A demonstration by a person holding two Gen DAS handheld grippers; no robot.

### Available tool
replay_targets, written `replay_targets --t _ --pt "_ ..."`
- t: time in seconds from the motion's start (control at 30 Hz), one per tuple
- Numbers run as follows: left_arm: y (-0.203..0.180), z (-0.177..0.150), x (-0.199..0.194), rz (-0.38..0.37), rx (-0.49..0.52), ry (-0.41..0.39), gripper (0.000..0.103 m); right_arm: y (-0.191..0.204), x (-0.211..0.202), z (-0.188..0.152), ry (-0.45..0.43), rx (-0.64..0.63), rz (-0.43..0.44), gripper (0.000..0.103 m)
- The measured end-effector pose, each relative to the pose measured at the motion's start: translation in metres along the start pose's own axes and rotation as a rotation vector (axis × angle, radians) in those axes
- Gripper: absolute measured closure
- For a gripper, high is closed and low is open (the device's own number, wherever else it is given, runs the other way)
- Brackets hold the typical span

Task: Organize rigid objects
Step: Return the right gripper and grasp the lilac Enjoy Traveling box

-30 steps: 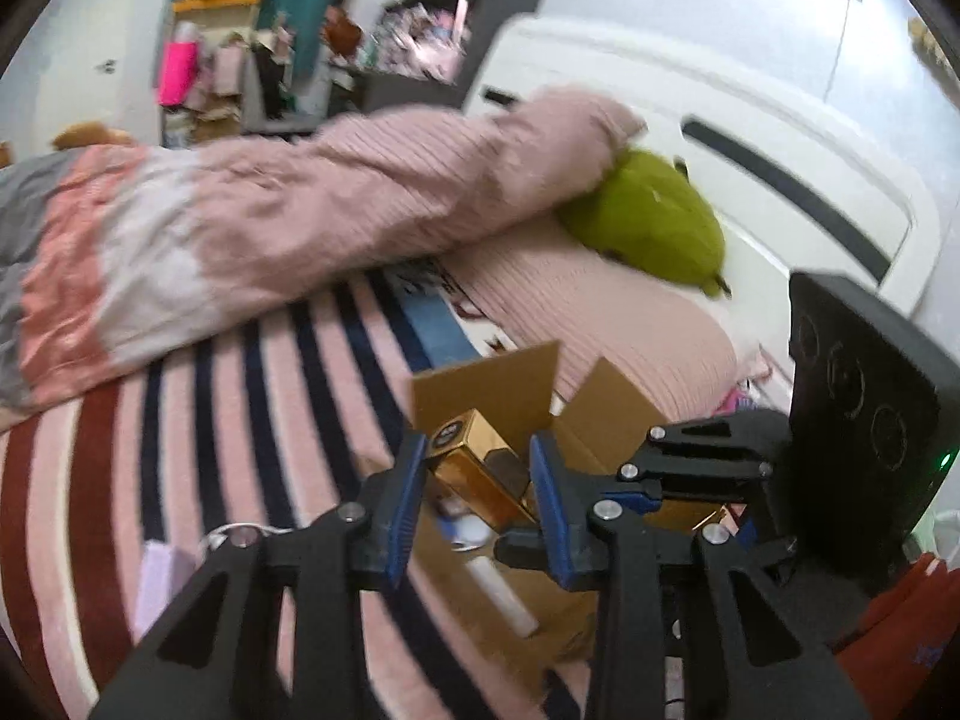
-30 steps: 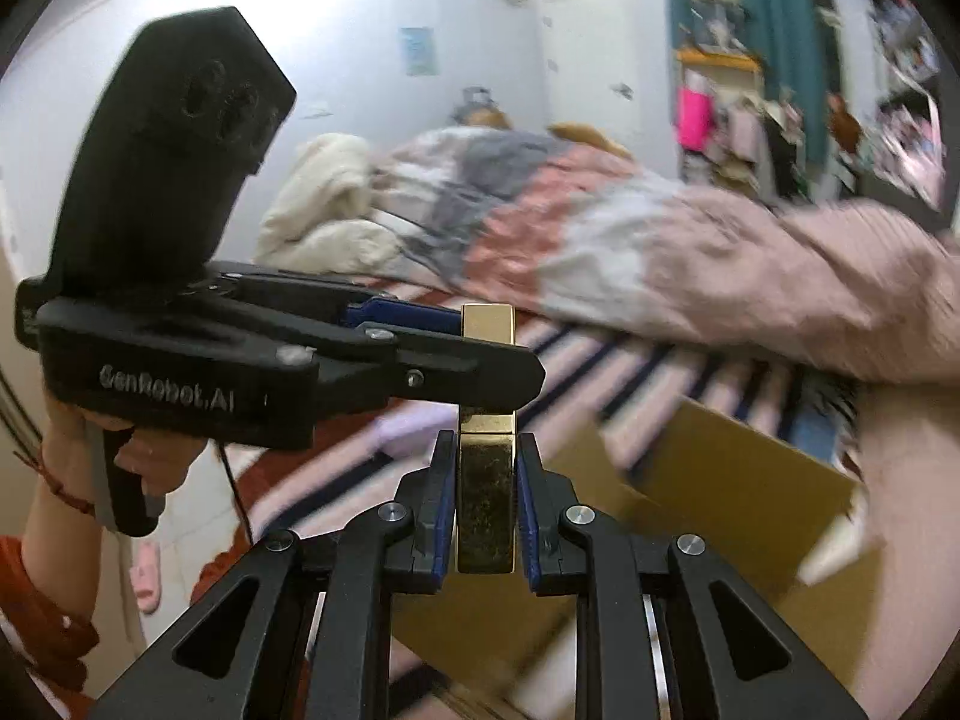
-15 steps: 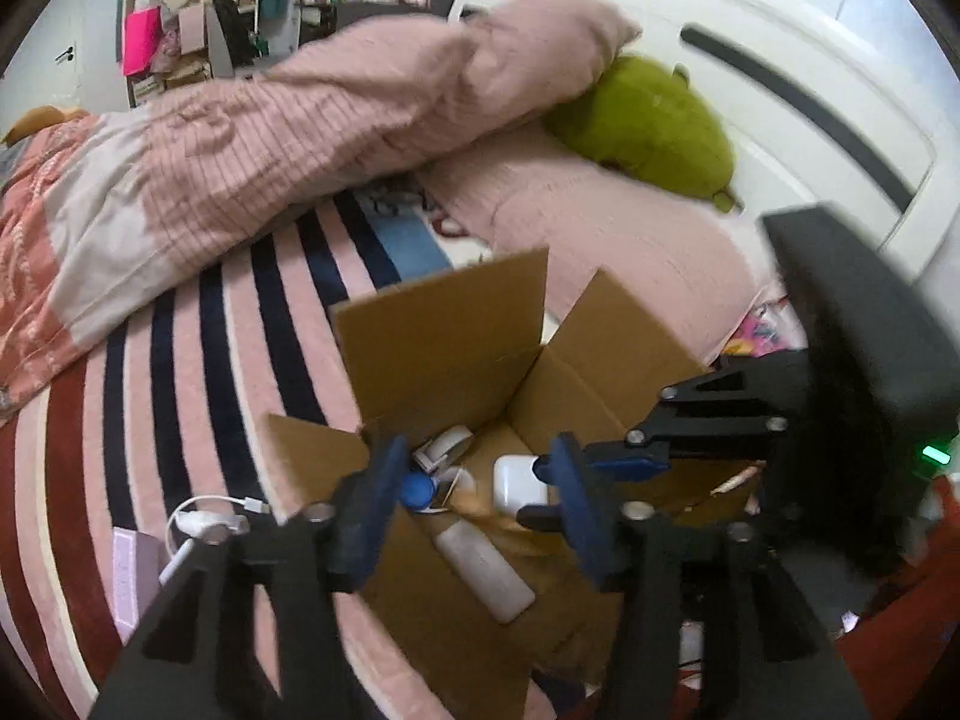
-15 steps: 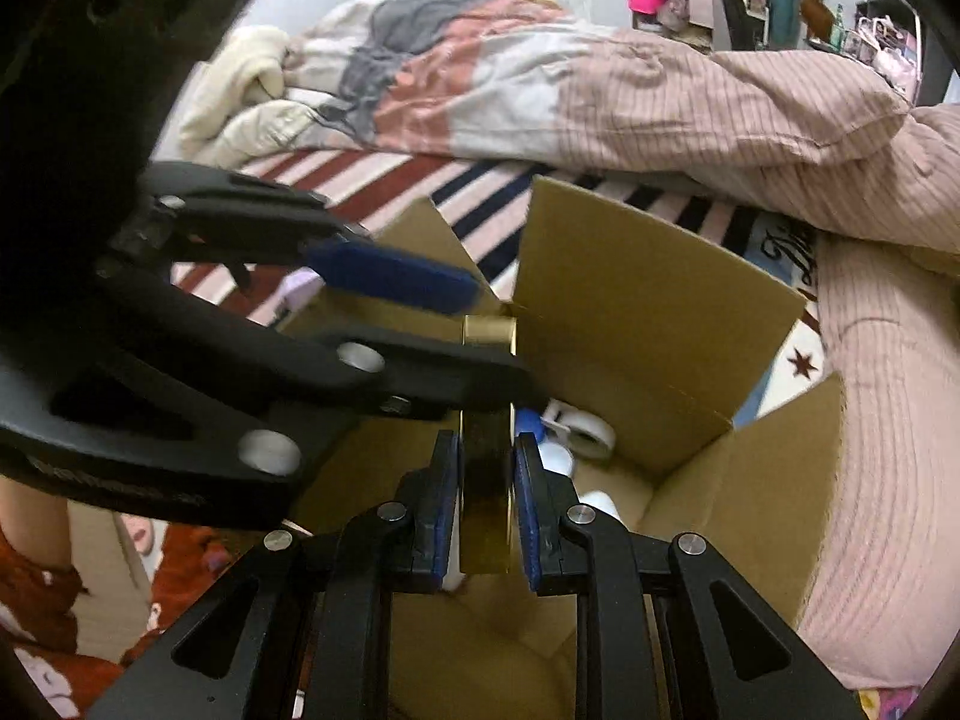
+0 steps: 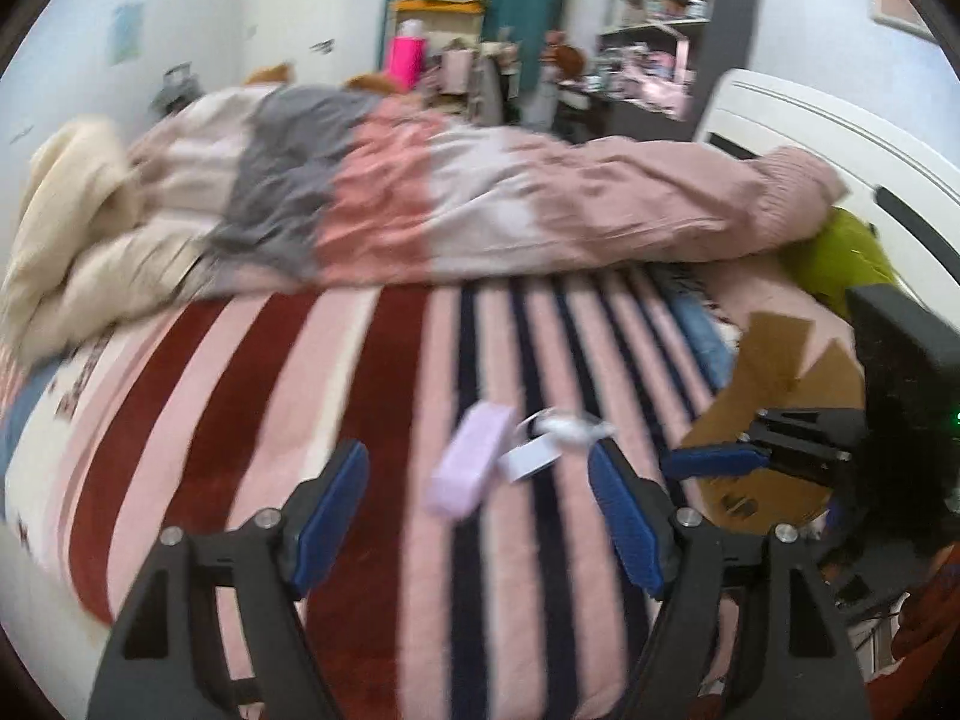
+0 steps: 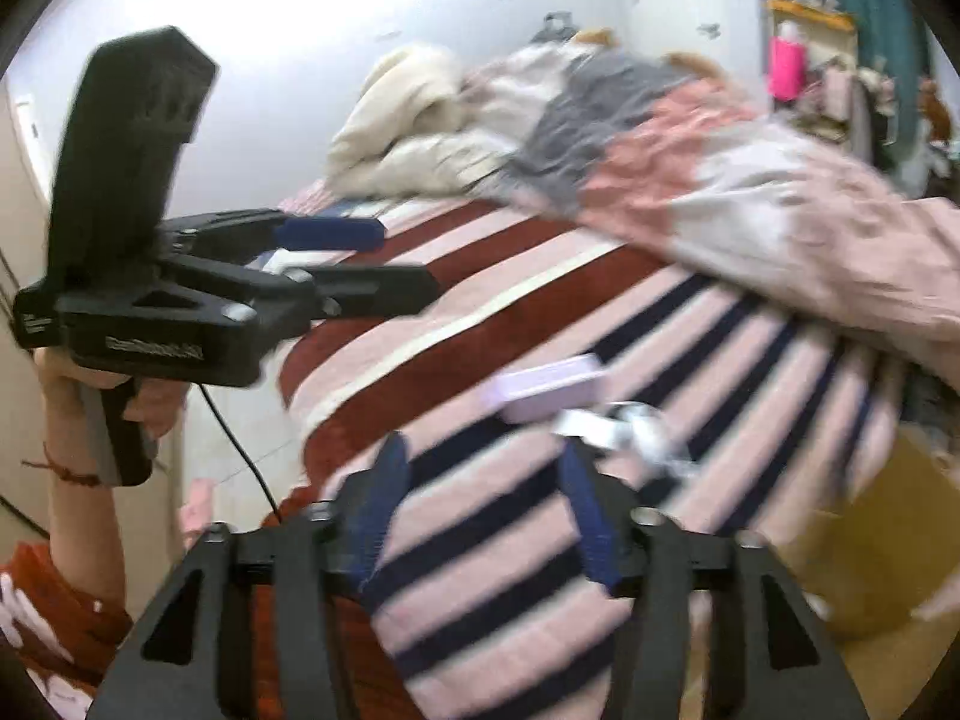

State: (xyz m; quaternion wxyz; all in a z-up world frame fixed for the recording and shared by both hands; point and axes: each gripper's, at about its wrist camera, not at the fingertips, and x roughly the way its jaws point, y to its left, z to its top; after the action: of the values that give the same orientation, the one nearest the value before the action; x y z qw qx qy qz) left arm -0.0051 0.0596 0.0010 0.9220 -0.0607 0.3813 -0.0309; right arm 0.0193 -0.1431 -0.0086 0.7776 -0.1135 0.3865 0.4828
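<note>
Both your grippers are empty, jaws spread wide: the left gripper [image 5: 477, 513] and right gripper [image 6: 483, 510] each look out over the striped bed. Left to collect, just ahead between the jaws, are the lilac case [image 5: 471, 462] and the white cable bundle [image 5: 555, 435] touching it (blurred); the cardboard box [image 5: 774, 414] waits beyond your left gripper's right jaw.

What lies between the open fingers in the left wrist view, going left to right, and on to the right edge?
Left gripper open → lilac case → white tag → white cable → right gripper → cardboard box.
</note>
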Motion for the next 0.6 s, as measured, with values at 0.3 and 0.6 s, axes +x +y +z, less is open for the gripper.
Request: replay_targets --t 0.3,0.6 --pt "0.065 -0.053 0.005 0.018 -0.077 0.017 0.03 -0.05 0.135 0.006 0.072 0.294 -0.076 0.032" --pt "0.094 -0.068 0.015 0.03 -0.129 0.038 0.03 -0.079 0.18 0.024 0.025 0.421 -0.157 0.032"
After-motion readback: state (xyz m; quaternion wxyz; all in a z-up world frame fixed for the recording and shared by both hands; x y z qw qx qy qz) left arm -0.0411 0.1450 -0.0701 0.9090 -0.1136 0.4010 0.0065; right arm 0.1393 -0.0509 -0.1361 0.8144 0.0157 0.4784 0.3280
